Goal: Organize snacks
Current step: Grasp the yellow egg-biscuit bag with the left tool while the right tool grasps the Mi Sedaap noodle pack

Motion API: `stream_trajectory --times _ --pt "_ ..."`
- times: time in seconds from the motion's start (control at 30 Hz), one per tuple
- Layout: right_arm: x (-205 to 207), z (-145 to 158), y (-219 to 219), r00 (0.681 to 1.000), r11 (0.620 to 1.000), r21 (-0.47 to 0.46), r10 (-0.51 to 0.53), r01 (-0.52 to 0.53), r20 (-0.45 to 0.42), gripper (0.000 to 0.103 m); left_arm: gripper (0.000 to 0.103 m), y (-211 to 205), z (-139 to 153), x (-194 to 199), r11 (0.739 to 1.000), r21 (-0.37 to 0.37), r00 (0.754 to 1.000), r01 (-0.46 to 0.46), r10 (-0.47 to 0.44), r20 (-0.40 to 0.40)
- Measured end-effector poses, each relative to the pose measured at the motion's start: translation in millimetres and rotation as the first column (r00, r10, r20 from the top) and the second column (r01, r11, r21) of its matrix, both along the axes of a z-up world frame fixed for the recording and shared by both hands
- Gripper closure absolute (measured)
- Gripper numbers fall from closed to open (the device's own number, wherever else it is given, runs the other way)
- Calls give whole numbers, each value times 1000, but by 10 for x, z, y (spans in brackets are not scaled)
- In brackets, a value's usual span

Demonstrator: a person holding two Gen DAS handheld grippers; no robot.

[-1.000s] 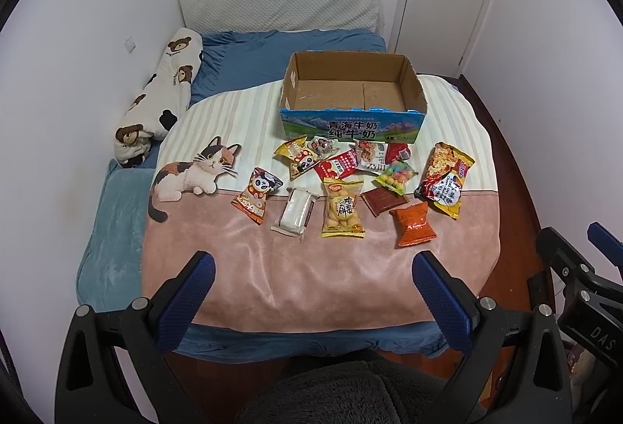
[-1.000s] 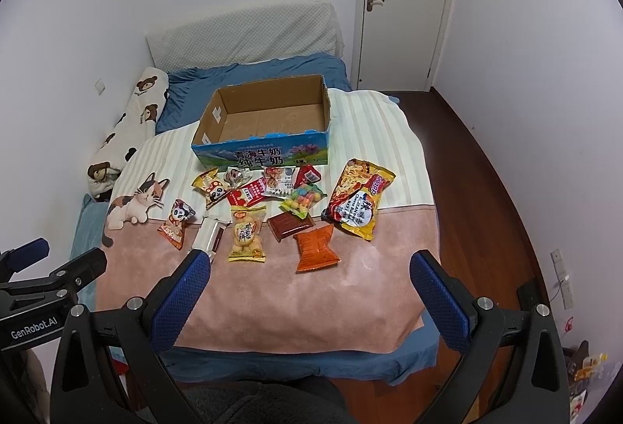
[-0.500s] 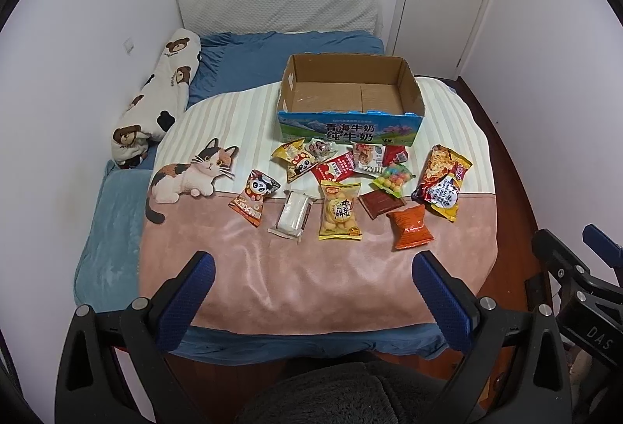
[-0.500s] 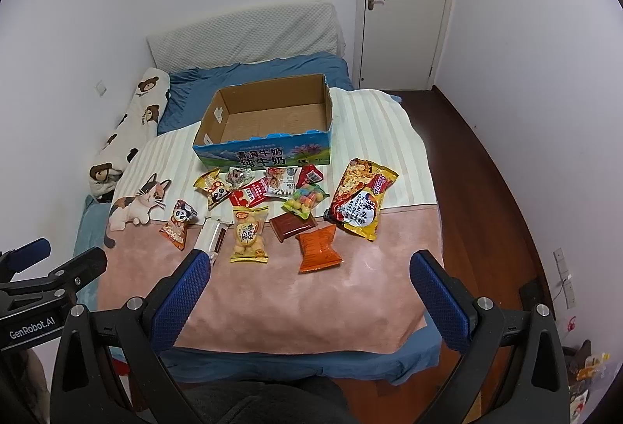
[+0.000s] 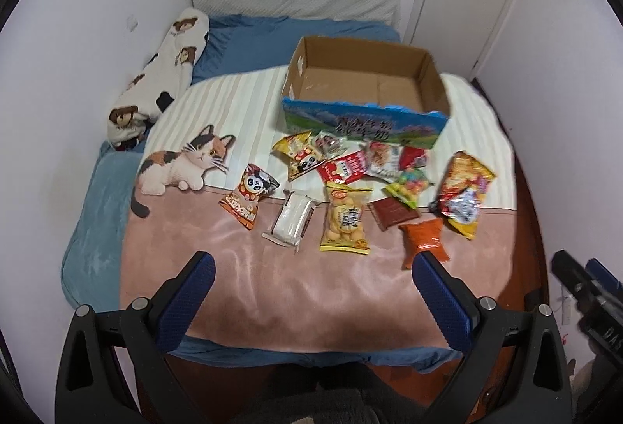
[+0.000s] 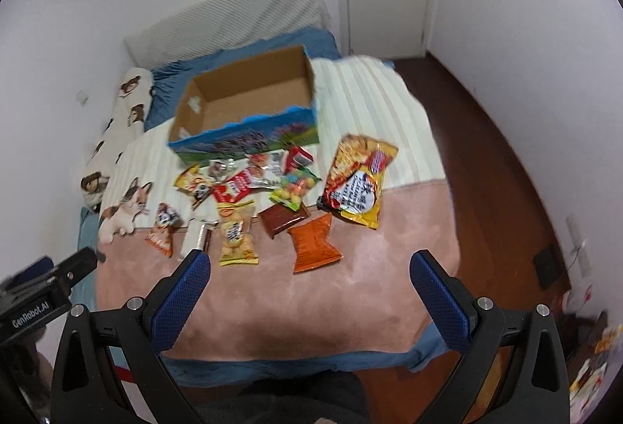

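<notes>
The left gripper (image 5: 311,268) hangs above the near edge of the bed with its jaws spread wide and nothing between them, and the right gripper (image 6: 309,266) is the same: wide apart, empty, above the pink part of the blanket (image 6: 350,291). Neither touches any packet. Beyond them the snacks lie loose in a cluster on the blanket: an orange packet (image 6: 314,243) nearest the right gripper, a yellow biscuit bag (image 5: 344,219), a white wrapped bar (image 5: 290,221) and a panda packet (image 5: 249,202) toward the left, a brown bar (image 5: 393,212), a bag of coloured sweets (image 5: 409,186), and a large yellow noodle bag (image 6: 358,180) off to the right. A few smaller packets sit pressed up close to the front wall of the cardboard box (image 5: 362,122), which stands behind the cluster on the striped half of the blanket. Its inside looks bare cardboard, with no packet visible in it. Judged from this, the sorting has not really begun: every snack in view is left to pick up and place, presumably into the box, and the first grasp is not yet made.
</notes>
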State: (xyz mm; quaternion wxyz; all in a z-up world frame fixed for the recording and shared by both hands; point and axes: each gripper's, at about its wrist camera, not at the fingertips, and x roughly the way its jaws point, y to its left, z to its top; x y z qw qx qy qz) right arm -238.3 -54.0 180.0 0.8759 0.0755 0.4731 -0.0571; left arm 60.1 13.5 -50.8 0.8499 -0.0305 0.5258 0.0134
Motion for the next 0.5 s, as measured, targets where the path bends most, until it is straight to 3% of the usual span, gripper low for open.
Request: stream_trajectory --times 0.2,0.5 --pt "729 -785 -452 988 994 60 -79 88 -130 0 0 -44 -794 631 999 -32 987 -15 9 -163" --pt "1920 -1807 -1033 951 975 117 -150 187 -272 0 0 -246 -1973 1438 992 -111 929 -66 21 -370"
